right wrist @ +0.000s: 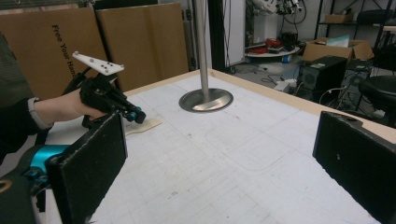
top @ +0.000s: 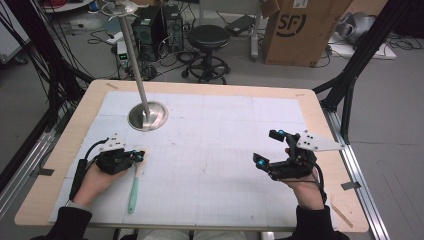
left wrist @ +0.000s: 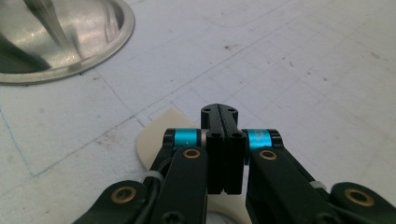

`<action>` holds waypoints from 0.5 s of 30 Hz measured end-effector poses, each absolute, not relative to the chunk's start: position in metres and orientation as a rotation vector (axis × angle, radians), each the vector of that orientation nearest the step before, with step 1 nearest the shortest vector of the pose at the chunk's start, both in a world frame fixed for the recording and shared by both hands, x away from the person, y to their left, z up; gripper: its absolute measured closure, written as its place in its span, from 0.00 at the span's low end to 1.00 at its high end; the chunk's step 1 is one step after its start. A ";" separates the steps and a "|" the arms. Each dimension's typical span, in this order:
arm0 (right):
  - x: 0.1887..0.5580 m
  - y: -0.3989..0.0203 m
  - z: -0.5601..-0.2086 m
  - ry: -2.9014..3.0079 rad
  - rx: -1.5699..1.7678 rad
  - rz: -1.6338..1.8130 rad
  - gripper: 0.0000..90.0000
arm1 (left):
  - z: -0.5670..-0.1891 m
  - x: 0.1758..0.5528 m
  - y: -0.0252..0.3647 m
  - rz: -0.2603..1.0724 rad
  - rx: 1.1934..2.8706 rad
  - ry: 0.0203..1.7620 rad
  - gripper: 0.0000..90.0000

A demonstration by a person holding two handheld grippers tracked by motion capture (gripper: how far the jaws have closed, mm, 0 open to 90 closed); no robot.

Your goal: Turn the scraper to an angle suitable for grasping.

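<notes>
Left gripper (top: 140,155) with jaws closed above cream spatula (top: 135,181), right gripper (top: 269,148) jaws spread wide, empty, steel stand base (top: 148,116) beyond.

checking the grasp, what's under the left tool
Under the shut left tool lies the cream flat head of a green-handled spatula on the white gridded mat. The tool's jaws cover the head's middle, so contact cannot be judged.

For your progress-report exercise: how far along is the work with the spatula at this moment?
Done: the left tool has reached the spatula, jaws shut over its cream blade end. In hand: nothing is lifted; the spatula lies flat on the mat, green handle pointing toward the person. Whether the jaws pinch the blade cannot be told. The right tool hovers open, holding nothing. Left: probably lifting the spatula, perhaps toward the stand.
</notes>
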State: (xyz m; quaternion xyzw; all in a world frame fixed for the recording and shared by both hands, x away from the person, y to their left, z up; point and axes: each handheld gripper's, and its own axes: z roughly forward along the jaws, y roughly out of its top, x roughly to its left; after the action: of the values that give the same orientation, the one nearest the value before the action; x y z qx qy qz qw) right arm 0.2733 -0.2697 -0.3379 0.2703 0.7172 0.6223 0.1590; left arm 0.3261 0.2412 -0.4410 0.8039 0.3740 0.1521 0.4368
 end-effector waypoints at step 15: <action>0.259 -0.289 -0.339 2.004 0.819 1.758 0.02 | -0.445 0.349 0.213 0.438 2.094 0.886 1.00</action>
State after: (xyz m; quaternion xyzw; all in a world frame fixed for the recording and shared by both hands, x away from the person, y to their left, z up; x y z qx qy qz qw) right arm 0.2592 -0.2893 -0.3389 0.2890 0.7074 0.6206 0.1758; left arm 0.3488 0.2135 -0.4454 0.8283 0.3505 0.1734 0.4013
